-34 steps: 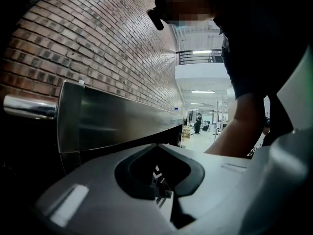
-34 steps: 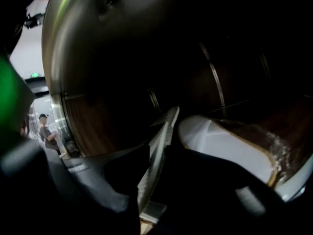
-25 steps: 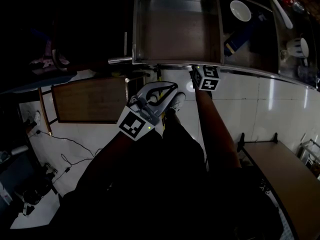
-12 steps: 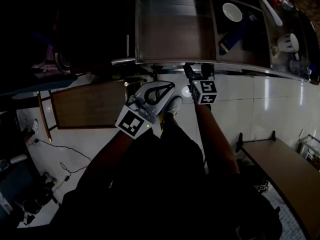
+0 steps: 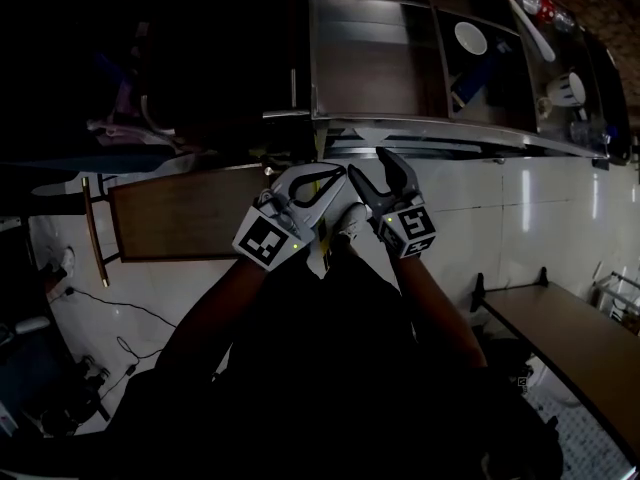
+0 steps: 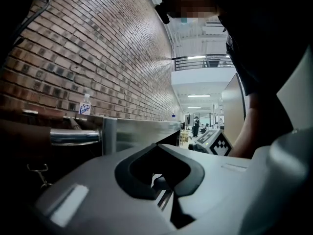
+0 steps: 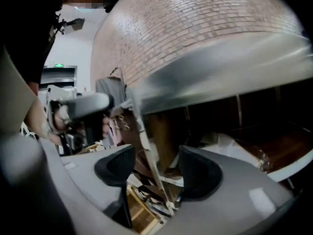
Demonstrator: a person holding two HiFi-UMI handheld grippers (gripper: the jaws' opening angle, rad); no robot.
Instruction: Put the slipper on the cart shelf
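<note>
Fingers (image 6: 128,173) of the left gripper (image 5: 340,178) are pressed together, with nothing between them. Fingers (image 7: 115,168) of the right gripper (image 7: 156,171) stand apart and hold nothing; a slanted upright of the steel cart (image 5: 420,128) shows beyond the gap, not inside it.

Head view, dim. Both grippers are held side by side at the near edge of the cart, left one to the left, their marker cubes toward the person. The cart fills the far part of the scene. Its top shelf (image 5: 370,68) is bare on the left side. On the right side are a white bowl (image 5: 470,38), a blue object (image 5: 470,84) just nearer than the bowl, and a white mug (image 5: 564,88) at the far right.

The slipper cannot be picked out with certainty in any view. The only footwear in sight is a pale shoe (image 5: 350,218) on the tiled floor (image 5: 540,208) between the two grippers, at the end of a dark trouser leg; whether it is the slipper cannot be told.

Left gripper view: a brick wall (image 6: 98,58) at left, the cart's round steel bar (image 6: 73,137) below it, and the right gripper's marker cube (image 6: 215,141) to the right.
</note>
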